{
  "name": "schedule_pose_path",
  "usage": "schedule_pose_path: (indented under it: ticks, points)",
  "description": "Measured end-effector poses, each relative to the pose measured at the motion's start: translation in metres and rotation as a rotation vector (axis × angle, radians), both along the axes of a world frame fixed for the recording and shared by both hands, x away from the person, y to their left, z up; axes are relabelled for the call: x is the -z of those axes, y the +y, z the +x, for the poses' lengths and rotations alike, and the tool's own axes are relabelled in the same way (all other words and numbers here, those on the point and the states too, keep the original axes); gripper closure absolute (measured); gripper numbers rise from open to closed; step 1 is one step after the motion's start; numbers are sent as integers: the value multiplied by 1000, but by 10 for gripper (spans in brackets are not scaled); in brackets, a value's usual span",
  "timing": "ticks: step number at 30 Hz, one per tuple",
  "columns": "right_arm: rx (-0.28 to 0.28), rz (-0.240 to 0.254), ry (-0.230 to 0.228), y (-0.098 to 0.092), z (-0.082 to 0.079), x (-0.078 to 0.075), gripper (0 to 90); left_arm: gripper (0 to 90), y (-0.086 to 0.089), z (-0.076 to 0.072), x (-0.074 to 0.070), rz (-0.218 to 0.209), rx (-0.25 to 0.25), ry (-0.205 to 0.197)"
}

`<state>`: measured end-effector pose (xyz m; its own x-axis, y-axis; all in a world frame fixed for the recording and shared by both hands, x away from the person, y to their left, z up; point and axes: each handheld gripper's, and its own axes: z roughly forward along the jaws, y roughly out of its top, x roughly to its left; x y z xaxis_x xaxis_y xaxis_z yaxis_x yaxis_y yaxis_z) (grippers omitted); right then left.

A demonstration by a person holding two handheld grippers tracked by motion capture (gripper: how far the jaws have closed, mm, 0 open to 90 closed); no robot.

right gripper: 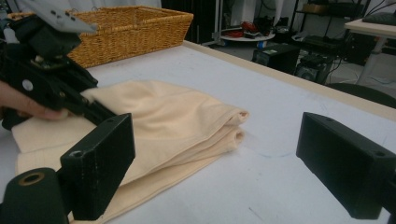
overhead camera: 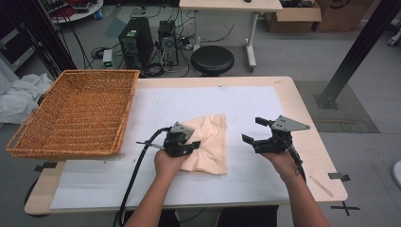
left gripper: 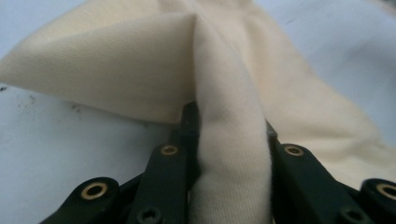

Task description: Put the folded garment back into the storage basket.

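Observation:
A cream cloth [overhead camera: 210, 142] lies folded on the white mat in the middle of the table. My left gripper [overhead camera: 189, 144] sits at the cloth's left edge and is shut on a raised fold of it. In the left gripper view that fold of the cloth [left gripper: 229, 154] stands pinched between the two black jaws of my left gripper [left gripper: 229, 140]. My right gripper [overhead camera: 253, 130] hovers to the right of the cloth, open, with nothing between its jaws. The right gripper view shows the cloth [right gripper: 177, 116] beyond my right gripper [right gripper: 219, 158], and the left gripper [right gripper: 93, 105] at the cloth's far side.
A wicker basket [overhead camera: 75, 113] stands on the table's left end, overhanging the edge. The white mat [overhead camera: 246, 104] covers most of the tabletop. Behind the table a black stool [overhead camera: 212, 60] and computer cases stand on the floor.

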<state>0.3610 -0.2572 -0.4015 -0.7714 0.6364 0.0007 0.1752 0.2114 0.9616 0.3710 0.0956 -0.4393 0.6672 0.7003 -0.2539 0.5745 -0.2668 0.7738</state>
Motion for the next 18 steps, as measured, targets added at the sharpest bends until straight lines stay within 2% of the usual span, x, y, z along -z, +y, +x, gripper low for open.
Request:
schedule_pose_path:
  ticks: [2, 5, 9, 14, 18]
  points:
    - [5, 2, 4, -2, 0, 1, 112, 744, 8, 3, -8, -79, 15, 2]
    - [17, 17, 7, -7, 0, 1, 112, 747, 22, 7, -21, -162, 26, -1]
    - [34, 37, 6, -12, 0, 0, 74, 751, 39, 10, -44, -195, 39, -27]
    - [47, 53, 9, -12, 1, -1, 47, 752, 59, 11, -81, -238, 50, -95]
    - [50, 48, 13, -11, 2, -3, 45, 752, 79, 14, -108, -301, 50, -129]
